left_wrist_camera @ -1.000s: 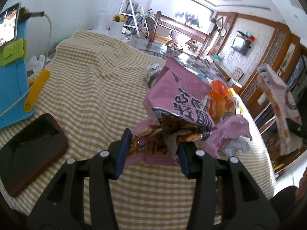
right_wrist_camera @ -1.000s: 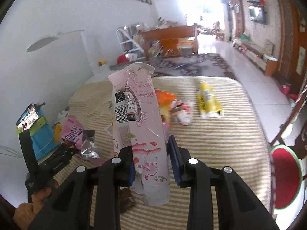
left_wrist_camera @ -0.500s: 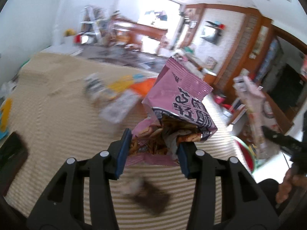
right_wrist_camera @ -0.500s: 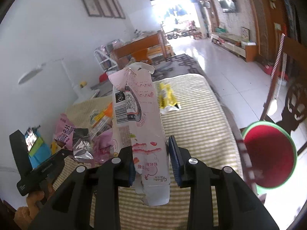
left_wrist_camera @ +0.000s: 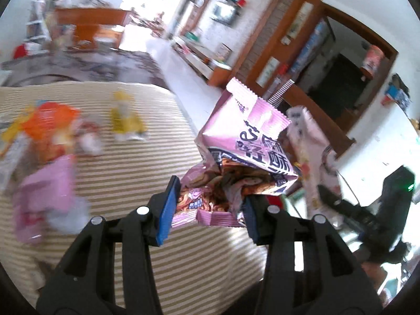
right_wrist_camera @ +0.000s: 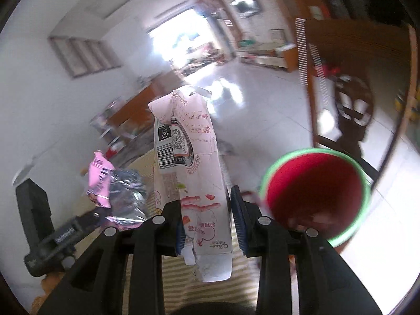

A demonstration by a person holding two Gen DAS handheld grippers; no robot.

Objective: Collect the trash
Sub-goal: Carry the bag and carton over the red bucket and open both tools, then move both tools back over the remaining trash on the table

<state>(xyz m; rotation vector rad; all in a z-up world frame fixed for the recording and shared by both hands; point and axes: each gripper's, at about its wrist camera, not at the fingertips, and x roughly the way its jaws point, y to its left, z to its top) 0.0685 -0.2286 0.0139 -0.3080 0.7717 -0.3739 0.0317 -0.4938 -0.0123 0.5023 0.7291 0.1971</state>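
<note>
My left gripper (left_wrist_camera: 210,210) is shut on a crumpled pink snack bag (left_wrist_camera: 244,155), held above the striped table's right edge. My right gripper (right_wrist_camera: 207,220) is shut on a flattened pink-and-white carton (right_wrist_camera: 194,183). The carton also shows in the left wrist view (left_wrist_camera: 312,155), just right of the snack bag. The snack bag also shows in the right wrist view (right_wrist_camera: 99,178), to the left. A red bin with a green rim (right_wrist_camera: 315,194) stands on the floor, right of the right gripper.
More wrappers lie on the striped tablecloth (left_wrist_camera: 131,183): an orange one (left_wrist_camera: 50,126), a yellow one (left_wrist_camera: 126,120) and a pink one (left_wrist_camera: 44,194). A wooden chair (right_wrist_camera: 351,78) stands behind the bin. The tiled floor (right_wrist_camera: 262,105) lies beyond.
Both grippers have swung right, off the table's middle toward its right edge, each keeping its load. The red bin has come much closer in the right wrist view.
</note>
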